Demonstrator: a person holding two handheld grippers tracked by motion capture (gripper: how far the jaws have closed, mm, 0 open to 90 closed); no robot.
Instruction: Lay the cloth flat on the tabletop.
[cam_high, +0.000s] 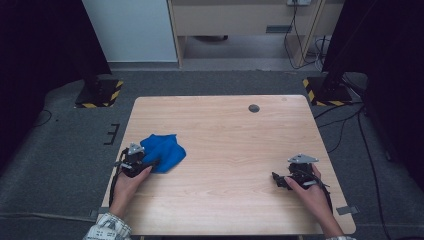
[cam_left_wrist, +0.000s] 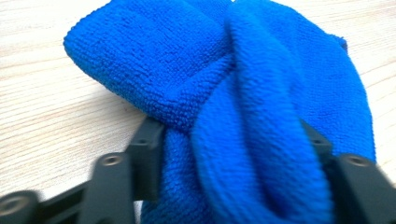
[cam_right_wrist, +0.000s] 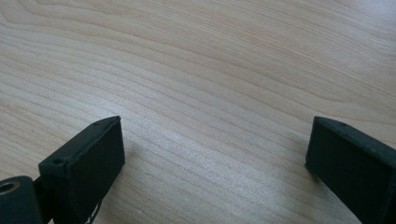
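A crumpled blue terry cloth (cam_high: 162, 150) lies on the left part of the light wooden table (cam_high: 225, 135). My left gripper (cam_high: 150, 162) reaches into its near edge. In the left gripper view thick folds of the cloth (cam_left_wrist: 243, 93) are bunched between the two black jaws of the left gripper (cam_left_wrist: 233, 135), which press on it from both sides. My right gripper (cam_high: 278, 179) rests low over bare wood at the right front of the table. Its jaws stand wide apart in the right gripper view (cam_right_wrist: 215, 140), with nothing between them.
A small dark round cap (cam_high: 254, 108) sits in the tabletop near the far edge. Two stand bases with yellow-black stripes (cam_high: 100, 92) (cam_high: 325, 90) flank the table's far corners on the grey carpet. Cables (cam_high: 350, 125) run along the floor at the right.
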